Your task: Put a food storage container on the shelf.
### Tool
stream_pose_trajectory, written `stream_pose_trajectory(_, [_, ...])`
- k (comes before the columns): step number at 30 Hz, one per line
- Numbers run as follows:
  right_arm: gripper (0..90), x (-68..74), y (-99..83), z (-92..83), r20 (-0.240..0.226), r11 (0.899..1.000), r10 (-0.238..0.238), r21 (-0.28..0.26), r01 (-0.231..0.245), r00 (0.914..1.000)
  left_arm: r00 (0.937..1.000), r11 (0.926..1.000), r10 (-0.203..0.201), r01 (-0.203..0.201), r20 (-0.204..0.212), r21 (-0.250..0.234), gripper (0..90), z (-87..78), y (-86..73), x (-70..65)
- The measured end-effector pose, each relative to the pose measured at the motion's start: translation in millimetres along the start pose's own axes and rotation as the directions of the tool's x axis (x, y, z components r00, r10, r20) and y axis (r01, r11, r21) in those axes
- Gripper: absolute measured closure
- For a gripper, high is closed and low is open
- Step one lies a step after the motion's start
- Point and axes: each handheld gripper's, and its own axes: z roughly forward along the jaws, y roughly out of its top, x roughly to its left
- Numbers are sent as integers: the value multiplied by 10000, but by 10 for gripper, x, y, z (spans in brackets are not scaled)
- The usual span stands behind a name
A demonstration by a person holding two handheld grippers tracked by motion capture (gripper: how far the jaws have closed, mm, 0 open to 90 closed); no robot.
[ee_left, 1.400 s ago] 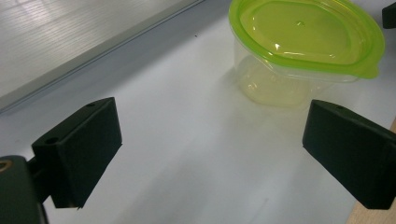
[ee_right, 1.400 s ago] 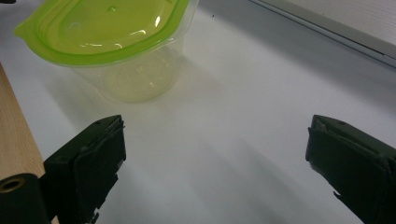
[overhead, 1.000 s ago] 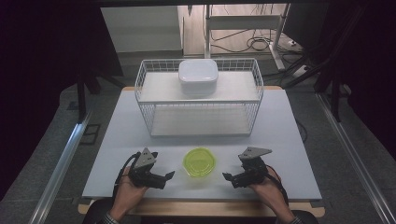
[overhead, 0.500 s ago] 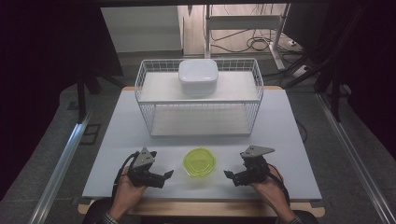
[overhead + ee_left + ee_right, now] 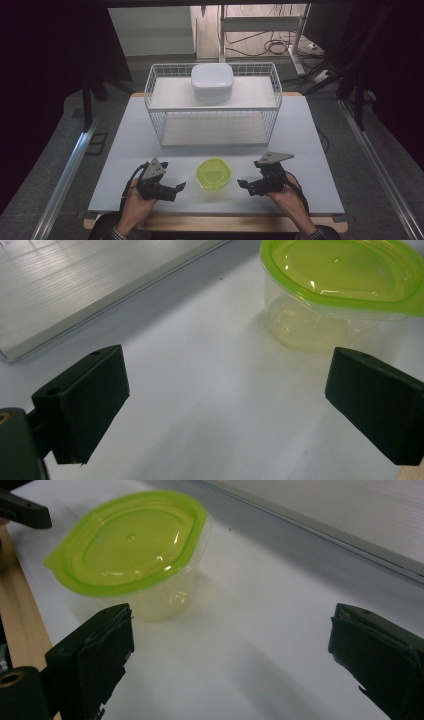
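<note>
A clear plastic container with a lime-green lid point(image 5: 213, 173) stands on the white table point(image 5: 310, 135) near its front edge, between my two grippers. My left gripper point(image 5: 176, 189) lies to its left, open, jaws pointing at it with nothing between them. In the left gripper view the container point(image 5: 340, 290) is ahead and to the right of the wide-apart jaws. My right gripper point(image 5: 245, 184) is to its right, open and empty too. The right gripper view shows the container point(image 5: 135, 555) ahead at the left, above my left jaw.
A white wire rack point(image 5: 213, 102) stands across the back of the table, with a white lidded box point(image 5: 212, 81) on its upper shelf. The rack's base plate point(image 5: 75, 285) lies beyond my left gripper. A wooden strip point(image 5: 22, 630) edges the table front.
Both hands have shifted only slightly; the grippers stay open on either side of the container.
</note>
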Motion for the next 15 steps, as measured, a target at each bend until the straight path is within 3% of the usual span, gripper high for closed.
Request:
stream_pose_trajectory(8, [43, -15, 95, 72, -339, 9973, 688, 294, -678, 9971, 10000, 10000, -44, 44, -4, 72, 35, 11, -8, 2])
stream_pose_trajectory(15, [155, -18, 228, 112, -733, 9936, 955, 675, -906, 9927, 10000, 9999, -71, 72, -20, 94, 35, 14, -8, 4])
